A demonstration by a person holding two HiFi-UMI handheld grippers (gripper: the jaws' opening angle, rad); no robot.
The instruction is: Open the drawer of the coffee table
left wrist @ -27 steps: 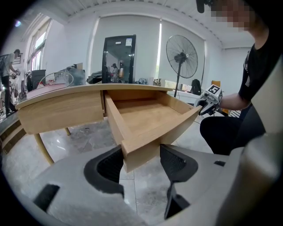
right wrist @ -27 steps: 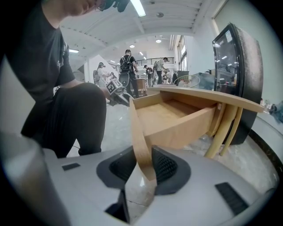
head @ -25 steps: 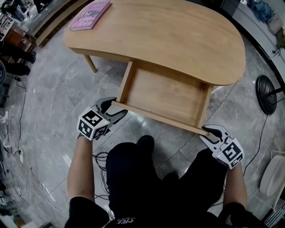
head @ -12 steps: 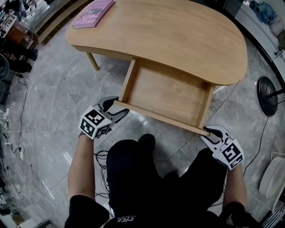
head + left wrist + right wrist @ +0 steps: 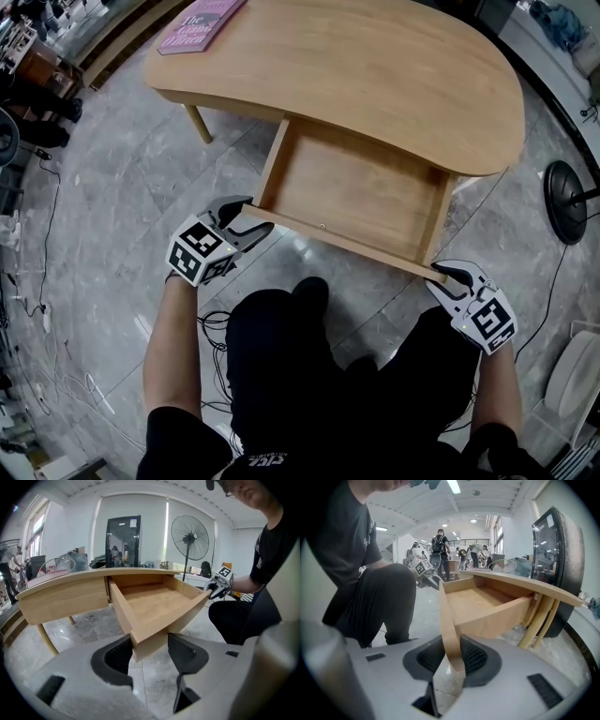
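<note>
The light wood coffee table (image 5: 375, 66) has its drawer (image 5: 356, 192) pulled well out towards me, and the drawer holds nothing. My left gripper (image 5: 251, 216) straddles the left corner of the drawer front (image 5: 347, 241). Its jaws have just been closing. In the left gripper view (image 5: 149, 646) the corner (image 5: 140, 639) sits between the pads and both look pressed against the wood. My right gripper (image 5: 448, 275) is at the front's right end. In the right gripper view (image 5: 452, 656) it is shut on the thin front board (image 5: 449, 625).
A pink book (image 5: 199, 23) lies on the table's far left corner. My knees (image 5: 309, 356) are close under the drawer front. A fan's black base (image 5: 565, 199) stands on the grey tile floor at the right, and cables (image 5: 37, 281) trail at the left.
Nothing has visibly moved apart from a slight shift of the head view. Both grippers stay at the drawer's two front corners.
</note>
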